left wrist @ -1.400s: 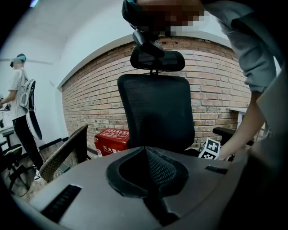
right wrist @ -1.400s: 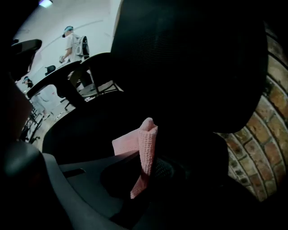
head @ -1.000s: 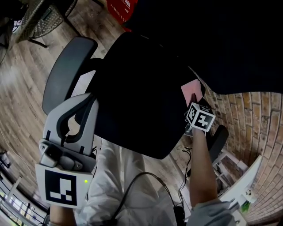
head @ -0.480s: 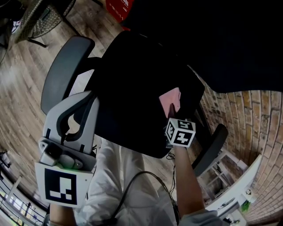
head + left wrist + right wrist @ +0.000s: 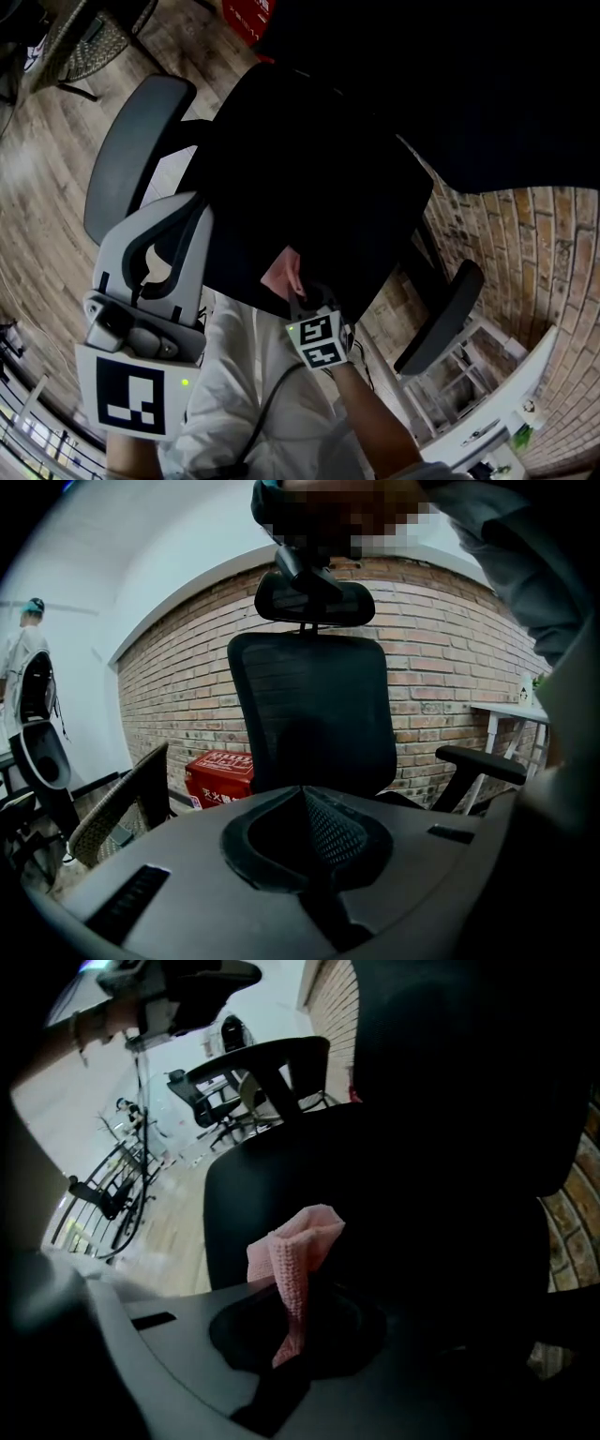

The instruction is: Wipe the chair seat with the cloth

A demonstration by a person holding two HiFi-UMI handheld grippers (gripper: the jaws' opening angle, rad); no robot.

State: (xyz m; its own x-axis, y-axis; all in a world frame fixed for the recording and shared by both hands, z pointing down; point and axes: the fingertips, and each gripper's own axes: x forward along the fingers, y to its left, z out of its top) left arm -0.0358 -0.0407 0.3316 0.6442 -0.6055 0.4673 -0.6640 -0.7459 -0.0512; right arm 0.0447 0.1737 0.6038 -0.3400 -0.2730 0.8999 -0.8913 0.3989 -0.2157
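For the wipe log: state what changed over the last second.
The right gripper, shut on the pink cloth, swept across the chair seat from its rear right to the front edge, toward the person. The left gripper stayed put beside the seat, shut and empty.

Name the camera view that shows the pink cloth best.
Right gripper view: the pink cloth stands folded, clamped in the right gripper. The head view shows a small pink patch at the edge of the chair seat; the left gripper view, none.

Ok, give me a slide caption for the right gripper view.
Right tool shut on a folded pink cloth at the black chair seat.
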